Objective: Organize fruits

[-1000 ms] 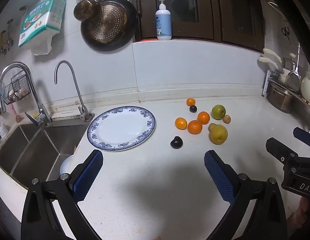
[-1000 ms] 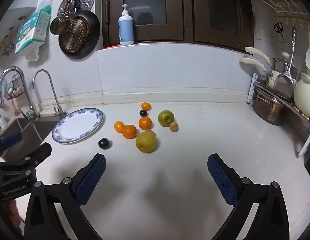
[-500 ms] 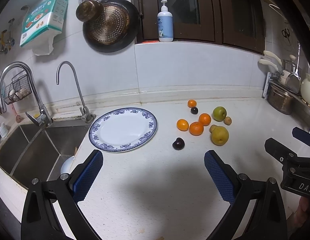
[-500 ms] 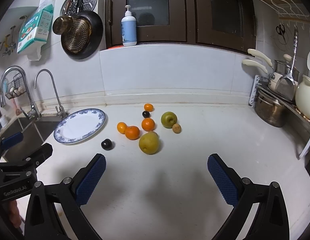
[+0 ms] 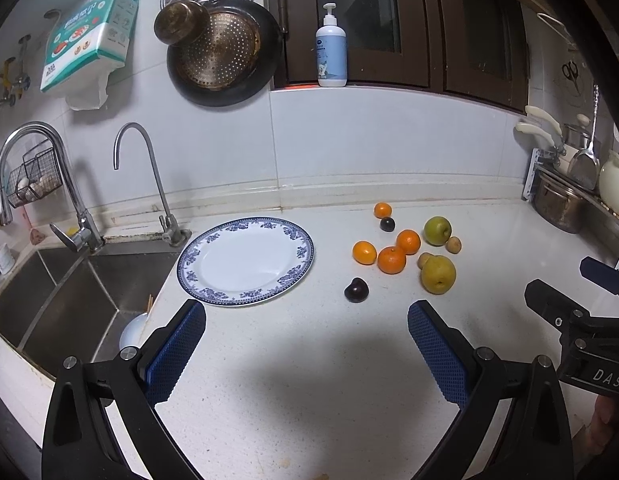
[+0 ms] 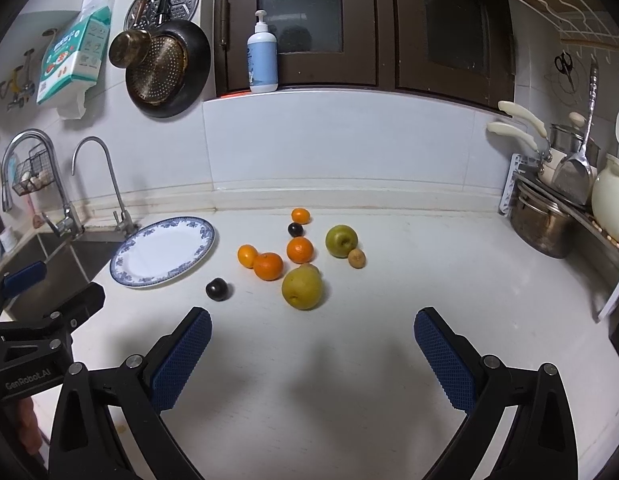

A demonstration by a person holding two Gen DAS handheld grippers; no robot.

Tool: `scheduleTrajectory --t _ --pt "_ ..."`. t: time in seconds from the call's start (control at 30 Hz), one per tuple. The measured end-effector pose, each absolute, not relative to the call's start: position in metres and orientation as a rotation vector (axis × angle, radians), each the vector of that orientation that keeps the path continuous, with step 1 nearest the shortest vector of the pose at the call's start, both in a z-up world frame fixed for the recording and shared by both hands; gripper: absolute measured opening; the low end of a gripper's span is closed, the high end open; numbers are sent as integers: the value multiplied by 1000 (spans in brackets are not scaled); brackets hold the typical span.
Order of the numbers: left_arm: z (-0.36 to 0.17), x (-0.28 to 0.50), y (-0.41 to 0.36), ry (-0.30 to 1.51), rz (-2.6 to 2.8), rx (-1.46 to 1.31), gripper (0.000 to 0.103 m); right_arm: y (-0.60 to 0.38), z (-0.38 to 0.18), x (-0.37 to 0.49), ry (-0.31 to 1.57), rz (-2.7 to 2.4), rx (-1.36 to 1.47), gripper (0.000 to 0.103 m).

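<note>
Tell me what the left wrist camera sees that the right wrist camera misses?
Only the left wrist view looks down into the sink, with a pale bowl inside. Only the right wrist view shows the white hanger at upper right. Both share the empty plate, the fruits, such as the yellow pear, and the soap bottle.

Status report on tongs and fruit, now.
Left tongs open, empty. Right tongs open, empty. Fruit loose on counter right of bare plate; dark plum nearest it. Path unobstructed.
</note>
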State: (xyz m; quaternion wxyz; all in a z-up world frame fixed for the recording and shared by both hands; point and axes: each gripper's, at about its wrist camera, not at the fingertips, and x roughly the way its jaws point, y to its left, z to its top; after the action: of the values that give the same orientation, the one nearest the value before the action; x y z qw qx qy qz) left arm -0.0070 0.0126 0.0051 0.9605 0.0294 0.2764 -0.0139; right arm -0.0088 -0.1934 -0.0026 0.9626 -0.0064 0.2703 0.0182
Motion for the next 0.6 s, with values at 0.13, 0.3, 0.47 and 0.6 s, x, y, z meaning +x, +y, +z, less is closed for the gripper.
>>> scheduleTrajectory --t 0.13,0.3,0.47,0.6 --pt "5 -8 12 560 -29 57 103 -193 -2 -9 548 37 -15 102" --pt "5 -6 12 559 -30 54 103 -192 -2 -9 548 37 -15 102" --pt "5 -6 12 561 -31 53 103 -191 -2 -8 551 39 -17 102" --pt "5 -6 12 561 -30 53 103 -191 -2 -8 551 41 -17 102"
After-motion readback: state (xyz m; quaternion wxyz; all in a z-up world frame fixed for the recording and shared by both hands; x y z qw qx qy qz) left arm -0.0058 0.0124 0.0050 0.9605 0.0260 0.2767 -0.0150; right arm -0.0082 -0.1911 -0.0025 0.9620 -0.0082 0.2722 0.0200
